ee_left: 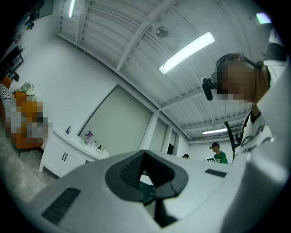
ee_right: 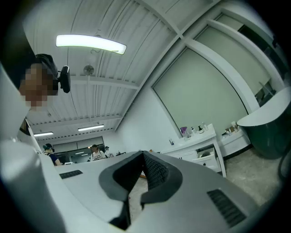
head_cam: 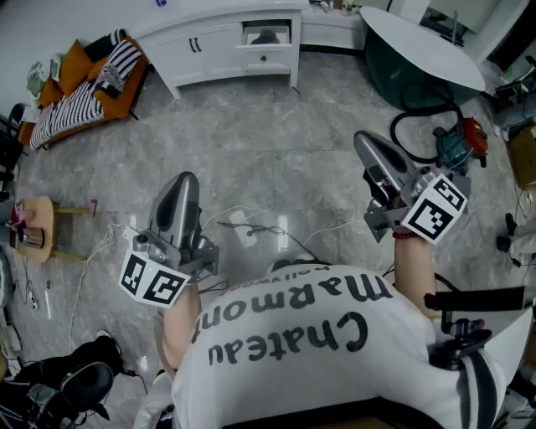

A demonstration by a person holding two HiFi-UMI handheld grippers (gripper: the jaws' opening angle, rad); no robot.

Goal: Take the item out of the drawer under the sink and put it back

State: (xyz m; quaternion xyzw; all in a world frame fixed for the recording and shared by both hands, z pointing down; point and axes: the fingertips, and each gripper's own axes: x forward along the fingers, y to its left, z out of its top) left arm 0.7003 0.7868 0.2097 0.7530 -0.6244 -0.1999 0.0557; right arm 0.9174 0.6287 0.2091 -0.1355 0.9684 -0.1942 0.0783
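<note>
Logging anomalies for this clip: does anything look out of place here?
The white cabinet's upper drawer stands open with a dark item inside. A power strip and white cables lie loose across the floor.

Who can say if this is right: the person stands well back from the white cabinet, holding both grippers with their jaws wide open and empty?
One error: the left gripper and right gripper are shut, not wide open; each gripper view shows its jaws together with nothing between. The person does stand well back from the white cabinet.
</note>
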